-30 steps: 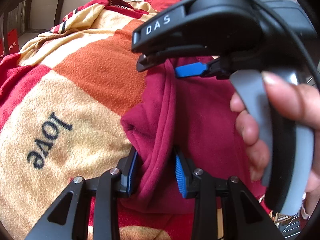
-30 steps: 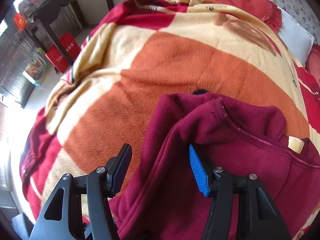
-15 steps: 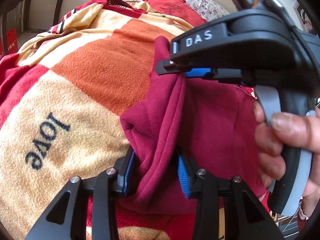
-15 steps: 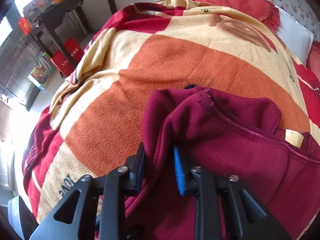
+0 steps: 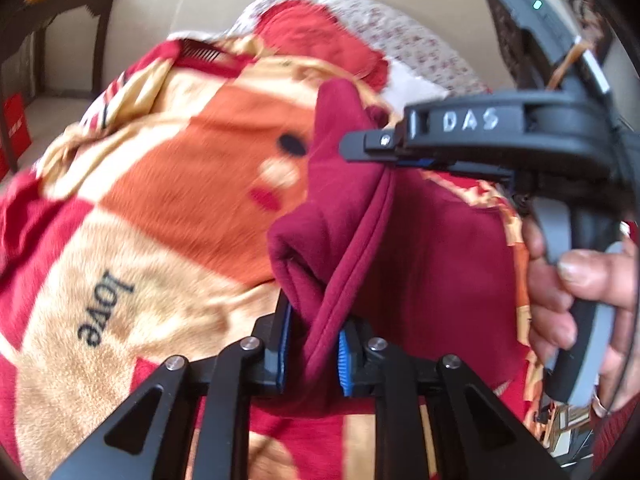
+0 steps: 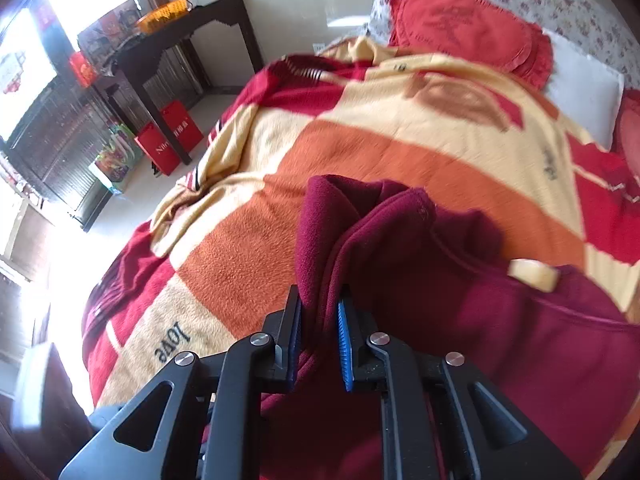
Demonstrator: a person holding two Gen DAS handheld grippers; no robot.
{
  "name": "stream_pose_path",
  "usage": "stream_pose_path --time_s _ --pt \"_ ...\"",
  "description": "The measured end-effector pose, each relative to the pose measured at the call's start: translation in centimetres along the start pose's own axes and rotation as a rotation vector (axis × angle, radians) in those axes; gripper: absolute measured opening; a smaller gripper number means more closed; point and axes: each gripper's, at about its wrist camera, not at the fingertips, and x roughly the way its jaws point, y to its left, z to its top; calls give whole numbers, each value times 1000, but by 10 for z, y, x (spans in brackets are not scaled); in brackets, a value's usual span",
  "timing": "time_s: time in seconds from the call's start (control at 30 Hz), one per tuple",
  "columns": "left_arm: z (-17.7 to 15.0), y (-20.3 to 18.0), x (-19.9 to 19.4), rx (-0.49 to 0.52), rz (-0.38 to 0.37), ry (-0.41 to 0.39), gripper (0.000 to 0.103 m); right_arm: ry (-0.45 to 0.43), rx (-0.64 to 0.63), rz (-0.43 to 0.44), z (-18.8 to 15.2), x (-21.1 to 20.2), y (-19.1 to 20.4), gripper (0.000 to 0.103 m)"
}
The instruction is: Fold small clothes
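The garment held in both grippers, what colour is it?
The garment is plain dark red, like maroon. It shows best in the right wrist view.

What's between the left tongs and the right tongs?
In the left wrist view, a taut hemmed edge of the maroon garment runs from the closing left tongs to the right tongs; both pinch it.
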Motion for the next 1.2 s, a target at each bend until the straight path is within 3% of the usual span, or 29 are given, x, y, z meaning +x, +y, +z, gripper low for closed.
stream_pose_path --time_s 0.2,0.5,1.0,1.07,1.2 --pt "12 -70 -15 134 -89 -30 19 -80 6 -25 -6 -67 -39 0" --pt "-7 -171 13 288 -176 35 19 -118 101 -95 -46 -119 -122 0" --pt "-49 -233 85 361 -177 186 19 -106 263 -129 -115 -121 -215 0" --pt "-52 -234 88 365 -186 201 22 -108 299 -124 -123 -117 -224 0" --pt "-57 -232 80 385 -196 248 48 -99 346 -137 -140 -105 -236 0"
